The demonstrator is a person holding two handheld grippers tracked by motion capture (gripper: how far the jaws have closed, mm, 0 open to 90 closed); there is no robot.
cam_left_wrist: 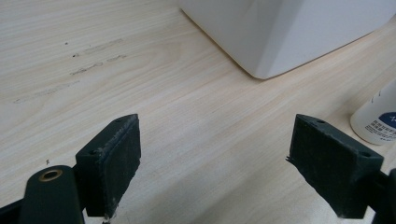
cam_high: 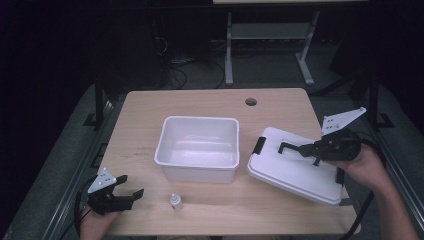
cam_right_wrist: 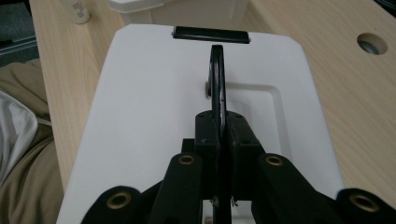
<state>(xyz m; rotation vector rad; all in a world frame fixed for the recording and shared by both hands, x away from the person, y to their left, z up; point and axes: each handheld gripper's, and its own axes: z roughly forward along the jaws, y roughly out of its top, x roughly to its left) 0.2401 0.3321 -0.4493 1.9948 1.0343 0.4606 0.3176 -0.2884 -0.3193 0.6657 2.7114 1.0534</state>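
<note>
1. Pinching the black handle [cam_right_wrist: 217, 74] of the white lid [cam_high: 295, 167], the right tool [cam_high: 300, 148] has its jaws clamped tight on it.
2. Left tool [cam_high: 131, 188] gapes wide over the surface [cam_high: 150, 110], holding nothing.
3. Left gripper view brings the small bottle [cam_left_wrist: 377, 119] close; right gripper view shows the lid's black clip [cam_right_wrist: 211, 34].
4. Lid sits tilted just right of the white tub [cam_high: 198, 148].

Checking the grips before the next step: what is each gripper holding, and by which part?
The right gripper is shut on the lid, pinching its black handle. The left gripper is open and holds nothing.
</note>
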